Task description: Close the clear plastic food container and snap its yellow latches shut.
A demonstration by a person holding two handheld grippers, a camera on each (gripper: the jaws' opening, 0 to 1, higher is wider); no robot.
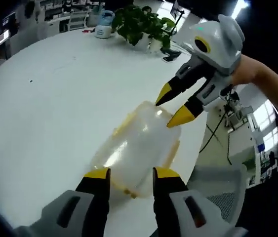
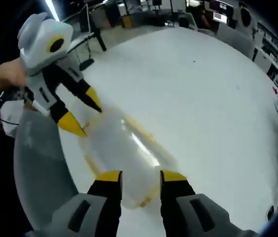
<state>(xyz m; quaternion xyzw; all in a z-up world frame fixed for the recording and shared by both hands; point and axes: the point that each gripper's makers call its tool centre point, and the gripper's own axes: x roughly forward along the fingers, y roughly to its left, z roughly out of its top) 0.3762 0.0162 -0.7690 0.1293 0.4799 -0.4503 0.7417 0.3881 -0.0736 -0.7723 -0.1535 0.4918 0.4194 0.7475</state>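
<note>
The clear plastic container (image 1: 138,145) lies on the white table (image 1: 55,98), with yellow latches (image 1: 121,124) along its edges. Whether the lid is fully seated I cannot tell. My left gripper (image 1: 131,174) is open, its yellow tips either side of the container's near end. My right gripper (image 1: 171,107) comes in from the upper right, open, tips at the container's far end. In the right gripper view the container (image 2: 124,150) sits just past my open right gripper (image 2: 141,177), and the left gripper (image 2: 85,116) stands open at its far left end.
A potted plant (image 1: 141,24) and a blue and white object (image 1: 104,24) stand at the table's far side. A grey chair (image 1: 222,190) (image 2: 40,168) sits by the table edge next to the container. A person's arm (image 1: 259,74) holds the right gripper.
</note>
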